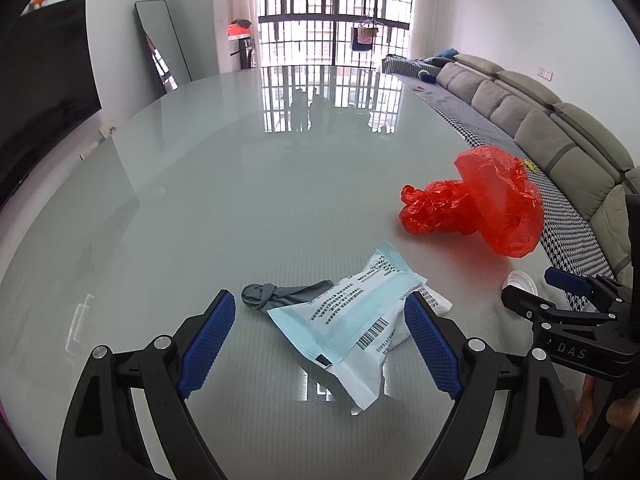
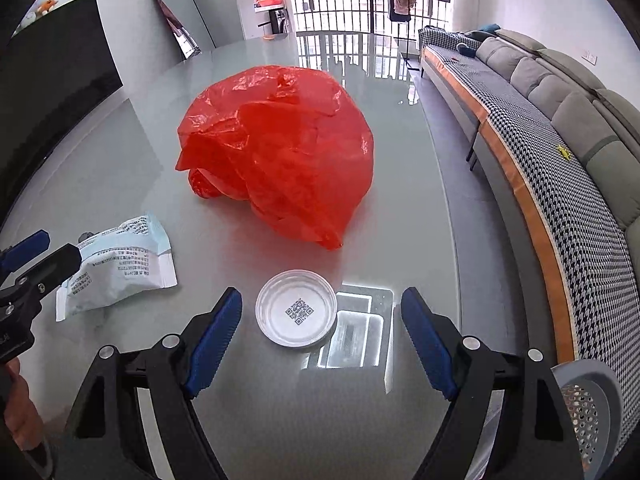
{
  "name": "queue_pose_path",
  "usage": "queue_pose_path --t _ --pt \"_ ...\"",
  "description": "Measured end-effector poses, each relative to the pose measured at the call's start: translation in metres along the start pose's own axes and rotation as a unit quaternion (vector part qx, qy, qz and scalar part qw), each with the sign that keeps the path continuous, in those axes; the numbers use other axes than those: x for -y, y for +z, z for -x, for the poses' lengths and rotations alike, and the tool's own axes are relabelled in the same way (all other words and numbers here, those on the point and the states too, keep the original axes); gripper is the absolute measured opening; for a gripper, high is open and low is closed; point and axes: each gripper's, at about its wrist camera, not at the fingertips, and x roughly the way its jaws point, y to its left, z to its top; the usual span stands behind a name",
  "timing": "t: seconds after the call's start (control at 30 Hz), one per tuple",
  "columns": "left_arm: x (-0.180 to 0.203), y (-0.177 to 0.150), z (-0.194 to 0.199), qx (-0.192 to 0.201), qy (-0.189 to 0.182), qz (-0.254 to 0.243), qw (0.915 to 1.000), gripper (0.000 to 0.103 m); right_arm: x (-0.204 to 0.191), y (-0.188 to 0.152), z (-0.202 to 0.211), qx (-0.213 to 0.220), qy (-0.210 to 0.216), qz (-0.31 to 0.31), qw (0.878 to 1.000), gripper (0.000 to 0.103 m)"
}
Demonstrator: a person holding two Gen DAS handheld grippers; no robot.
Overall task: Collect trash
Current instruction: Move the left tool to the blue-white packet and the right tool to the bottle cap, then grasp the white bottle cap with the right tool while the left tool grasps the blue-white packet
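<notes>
Left gripper: jaws spread wide and holding nothing, angled down toward the glossy grey bench. Between its blue pads lies a pale blue and white wrapper printed with text and a barcode; neither pad presses on it, though the right-hand pad stands just beside or over its edge. At 11 o'clock of the wrapper, touching it, lies a knotted grey scrap whose tail runs under the wrapper's edge.

Right gripper: jaws likewise wide apart and empty, tilted down at the bench. Between its fingers, nearer the left one and touching neither, a shallow clear plastic lid with a square printed code at its centre sits flat on the bench. Just to the lid's 3 o'clock the bench reflects a bright rectangular light.

At 12 o'clock of the lid, near but apart, stands a crumpled red plastic bag. In the left wrist view the same bag lies at 2 o'clock of the wrapper, well apart, and the right gripper enters at 3 o'clock.

Surroundings: a grey sofa with a houndstooth cover runs along the 3 o'clock side; a dark screen hangs at 9 o'clock; a barred window stands at 12 o'clock.
</notes>
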Motion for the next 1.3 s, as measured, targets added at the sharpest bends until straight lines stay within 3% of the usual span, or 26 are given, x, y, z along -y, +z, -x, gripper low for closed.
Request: queue_pose_path --t 0.13,0.3,0.73,1.07,1.3 --pt "-0.001 -0.002 -0.003 -0.007 -0.002 0.005 1.0 0.085 -0.004 0.0 -0.004 -0.005 -0.001 0.009 1.0 0.071" --pt "-0.001 -0.006 -0.001 -0.01 -0.005 0.011 0.9999 0.085 -0.004 -0.002 0.0 0.003 0.002 0.022 1.0 0.039" --pt "0.006 -0.011 -0.009 -0.021 -0.016 0.015 0.9995 0.089 0.016 -0.032 0.042 0.026 0.036 -0.022 0.999 0.039" --pt "0.025 -0.013 -0.011 -0.019 -0.06 0.008 0.998 0.089 0.032 -0.063 0.055 0.014 0.032 -0.045 0.998 0.039" --pt "0.059 -0.019 -0.001 -0.02 -0.088 -0.022 0.9956 0.089 0.04 -0.076 0.064 0.017 0.03 -0.059 0.998 0.039"
